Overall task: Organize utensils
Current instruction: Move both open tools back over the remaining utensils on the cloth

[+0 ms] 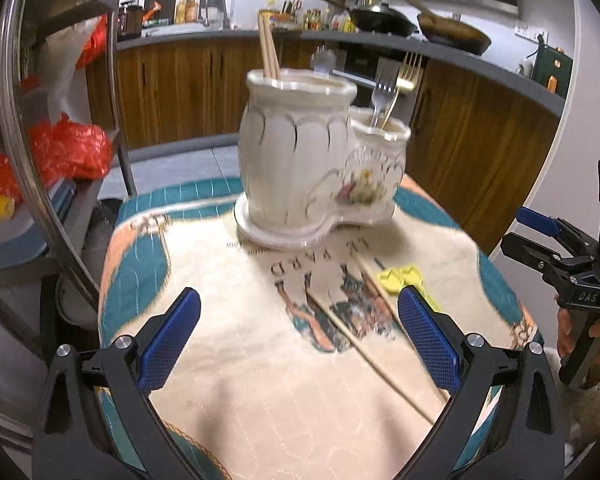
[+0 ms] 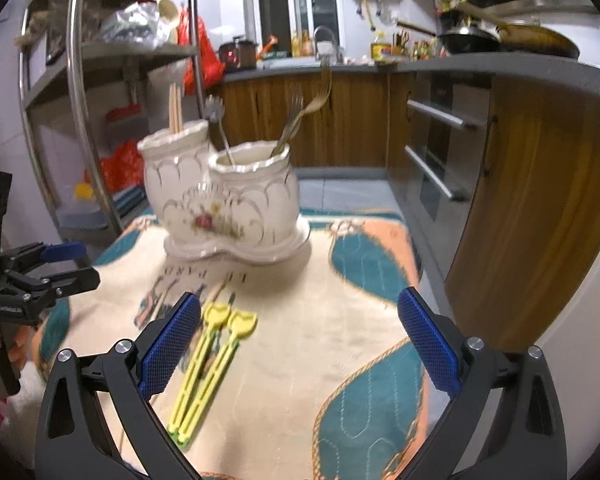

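A white ceramic two-pot utensil holder (image 1: 312,164) (image 2: 224,204) stands at the far end of the cloth-covered table. Its taller pot holds wooden chopsticks (image 1: 269,54) (image 2: 175,108); its lower pot holds forks (image 1: 396,84) (image 2: 300,116). A pair of yellow training chopsticks (image 2: 208,368) (image 1: 400,278) and loose wooden chopsticks (image 1: 364,344) lie on the cloth. My left gripper (image 1: 300,344) is open and empty above the cloth, over the wooden chopsticks. My right gripper (image 2: 300,344) is open and empty, with the yellow chopsticks beside its left finger (image 2: 168,352).
A patterned cloth (image 1: 260,380) (image 2: 340,340) covers the small table. A metal shelf rack (image 1: 60,160) (image 2: 100,80) with red bags stands left. Wooden kitchen cabinets (image 1: 480,160) (image 2: 540,200) and a counter with pans stand behind and right.
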Motion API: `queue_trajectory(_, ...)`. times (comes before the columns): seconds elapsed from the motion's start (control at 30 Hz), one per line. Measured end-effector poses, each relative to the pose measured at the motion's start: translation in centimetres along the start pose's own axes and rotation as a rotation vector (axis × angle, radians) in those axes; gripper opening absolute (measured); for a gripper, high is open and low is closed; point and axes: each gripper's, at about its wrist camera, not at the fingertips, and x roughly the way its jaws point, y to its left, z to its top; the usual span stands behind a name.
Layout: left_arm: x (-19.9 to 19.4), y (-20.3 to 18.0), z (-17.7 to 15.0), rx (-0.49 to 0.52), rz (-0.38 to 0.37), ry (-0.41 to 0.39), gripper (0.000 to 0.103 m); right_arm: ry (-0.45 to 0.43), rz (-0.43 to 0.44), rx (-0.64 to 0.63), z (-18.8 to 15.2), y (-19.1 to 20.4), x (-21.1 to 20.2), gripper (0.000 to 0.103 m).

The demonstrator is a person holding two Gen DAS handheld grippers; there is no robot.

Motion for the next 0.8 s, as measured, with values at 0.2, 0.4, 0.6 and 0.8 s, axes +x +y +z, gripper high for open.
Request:
queue_trajectory(0.2,1.6,-0.9,-1.8,0.015,-0.01,0.078,0.097,0.121,0.024,-0.03,-1.4,1.5,2.2,0.098)
queue_trajectory(0.4,2.4,-2.2,-3.2,0.04,-0.009,0.12,0.096,0.218,0.076,-0.038,-2.2,2.5,3.4,0.082)
queue_trajectory(0.6,2.7,-3.6,-3.5,0.069,-0.032,0.145,0.084,0.282,0.128,-0.015,-2.7,2.8,3.9,0.053)
queue_trajectory(0.8,3.3,-5.1,-4.1,0.111,-0.05,0.192,0.061,0.324,0.158,-0.006,-2.9,3.3,4.6,0.036)
